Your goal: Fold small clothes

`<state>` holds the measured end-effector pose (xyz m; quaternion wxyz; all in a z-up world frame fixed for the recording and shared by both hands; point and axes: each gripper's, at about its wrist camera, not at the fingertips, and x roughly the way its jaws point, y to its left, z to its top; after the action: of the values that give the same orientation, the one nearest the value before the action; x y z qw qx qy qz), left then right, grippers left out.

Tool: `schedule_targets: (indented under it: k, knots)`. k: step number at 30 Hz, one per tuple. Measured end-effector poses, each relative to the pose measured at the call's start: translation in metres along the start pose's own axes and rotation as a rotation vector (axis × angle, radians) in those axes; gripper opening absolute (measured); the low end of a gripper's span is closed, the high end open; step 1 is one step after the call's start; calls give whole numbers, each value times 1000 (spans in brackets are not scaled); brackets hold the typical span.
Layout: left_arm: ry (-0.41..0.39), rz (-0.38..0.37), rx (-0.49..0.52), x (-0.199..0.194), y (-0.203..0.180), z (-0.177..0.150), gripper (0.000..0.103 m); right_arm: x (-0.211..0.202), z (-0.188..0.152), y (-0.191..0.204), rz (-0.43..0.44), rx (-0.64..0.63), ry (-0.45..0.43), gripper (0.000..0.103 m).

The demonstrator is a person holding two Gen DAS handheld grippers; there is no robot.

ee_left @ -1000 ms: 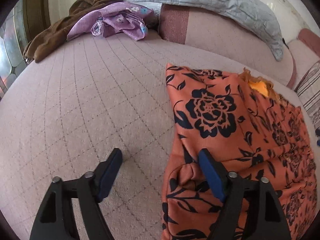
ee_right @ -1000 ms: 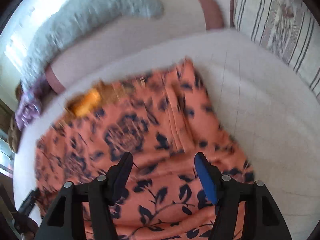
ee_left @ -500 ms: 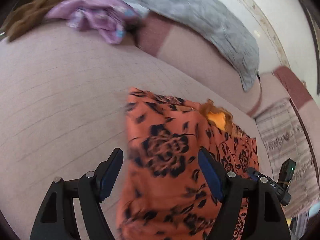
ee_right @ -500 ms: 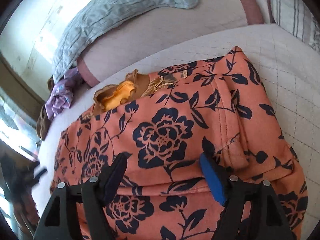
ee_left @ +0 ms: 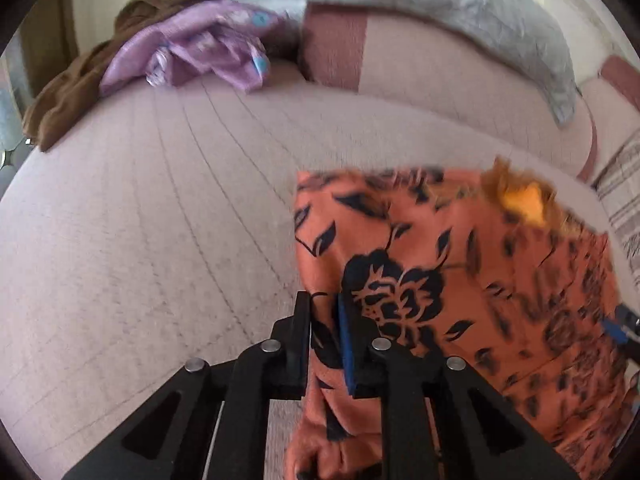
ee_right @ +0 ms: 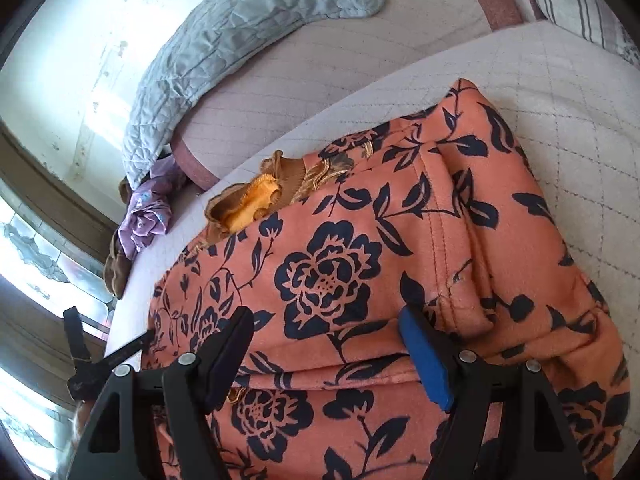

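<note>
Left wrist view: left gripper (ee_left: 324,320), jaws pinched narrow on the near left edge of the orange floral garment (ee_left: 460,280), which lies on the quilted bed (ee_left: 160,220).
Right wrist view: right gripper (ee_right: 328,344), jaws wide, over the garment's folded seam, gripping nothing.
Risk: one-sided pull would likely skew the fold; thin pinch may slip.

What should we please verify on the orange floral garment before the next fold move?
1. Left gripper shut on the orange garment with dark blue flowers: ok.
2. Right gripper gripping cloth: not ok, its jaws stand open over the garment.
3. Pink quilted bed surface left of the garment bare: ok.
4. Purple crumpled cloth far from the fold: ok.
5. How many layers the left gripper pinches: cannot tell.
</note>
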<state>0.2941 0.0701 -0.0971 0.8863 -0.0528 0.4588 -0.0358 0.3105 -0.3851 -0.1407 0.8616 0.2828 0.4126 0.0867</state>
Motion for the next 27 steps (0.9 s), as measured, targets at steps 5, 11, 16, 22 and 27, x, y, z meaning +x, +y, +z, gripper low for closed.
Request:
schedule_targets:
  k: [5,11,16,22,27]
  knots:
    - [-97,-121,-33,-26,5,17,61,-27,27,2,50,58,-10,79]
    - [77,-145,-132,38,30,22,24,9,61,-15,81,113,36,88]
    - [-33,13,-114,2,32,31,20,-11,64,-25,22,143,-13,81]
    - [-140,-87,-57,-50,1,13,55,-63,84,-65,-223,114,-142,84]
    - [-134,-187,95,-49,-55,-7,61,-34,107,-80,-232,81,-61,81]
